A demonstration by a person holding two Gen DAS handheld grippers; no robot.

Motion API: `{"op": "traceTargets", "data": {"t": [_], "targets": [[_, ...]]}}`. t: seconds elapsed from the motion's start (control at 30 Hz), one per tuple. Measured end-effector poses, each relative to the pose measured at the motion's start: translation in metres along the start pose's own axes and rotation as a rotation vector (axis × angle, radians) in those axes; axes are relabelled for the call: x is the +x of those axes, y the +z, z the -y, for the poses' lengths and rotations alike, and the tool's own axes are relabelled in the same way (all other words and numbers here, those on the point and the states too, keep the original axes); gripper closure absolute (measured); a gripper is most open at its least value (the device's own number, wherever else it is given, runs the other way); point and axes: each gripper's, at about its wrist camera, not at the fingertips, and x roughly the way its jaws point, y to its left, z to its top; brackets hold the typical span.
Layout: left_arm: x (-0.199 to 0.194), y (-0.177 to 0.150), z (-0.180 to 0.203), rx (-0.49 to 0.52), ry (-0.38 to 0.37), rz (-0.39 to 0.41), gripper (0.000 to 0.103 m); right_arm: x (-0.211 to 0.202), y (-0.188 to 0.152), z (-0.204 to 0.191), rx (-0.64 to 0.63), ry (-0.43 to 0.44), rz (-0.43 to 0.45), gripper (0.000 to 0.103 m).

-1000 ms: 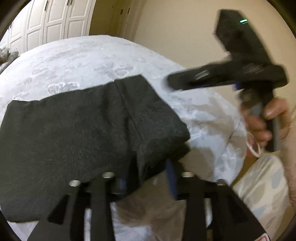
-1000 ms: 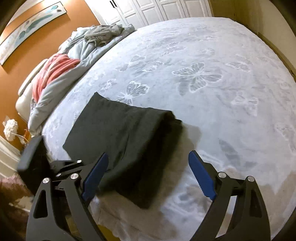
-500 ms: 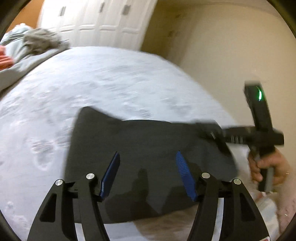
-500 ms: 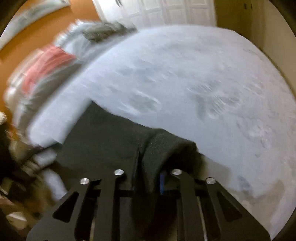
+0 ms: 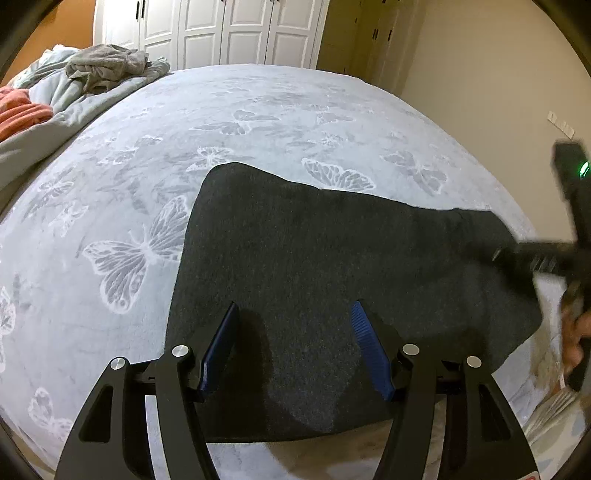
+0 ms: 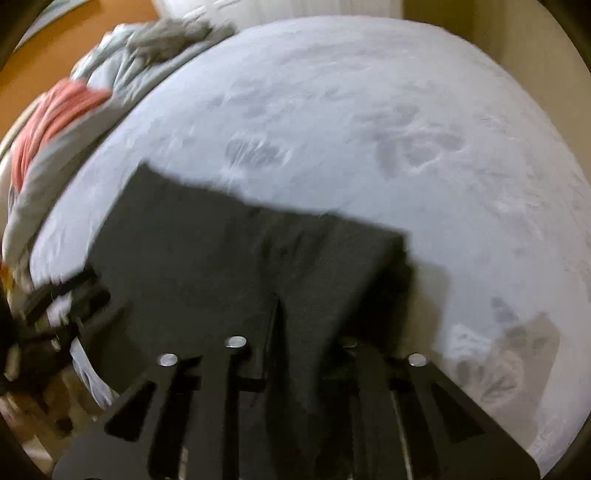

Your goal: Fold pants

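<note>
1. Left tool sits nearest in my left wrist view, its blue-padded fingers spread wide with nothing between them, hovering above the near edge of the pants.
2. On my right wrist view, which is blurred, the right tool has its fingers drawn close together with a ridge of the dark fabric pinched between them.
3. I see the pants as a dark grey folded slab lying flat on the bed, close to its near edge, with the right-hand end bunched where my right tool meets it.
4. Beyond the pants I see the pale bedspread with its butterfly pattern stretching away.
5. At the far left of the bed lies a heap of grey bedding with an orange-red cloth beside it.
6. Farthest back, I can make out white panelled wardrobe doors.
</note>
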Motion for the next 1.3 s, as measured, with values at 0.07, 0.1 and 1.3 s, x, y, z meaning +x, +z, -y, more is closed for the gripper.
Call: {"op": "traceTargets", "data": {"t": [0.07, 0.1, 1.3], "targets": [[0.0, -0.002, -0.001, 0.005, 0.009, -0.004, 0.042, -0.029, -0.001, -0.002, -0.012, -0.094, 0.122, 0.078], [0.0, -0.003, 0.0, 0.008, 0.013, -0.007, 0.042, -0.041, -0.002, -0.004, -0.014, -0.075, 0.174, 0.078], [-0.037, -0.046, -0.097, -0.427, -0.244, -0.159, 0.046, -0.014, -0.128, -0.006, 0.221, 0.152, -0.067, 0.035]]}}
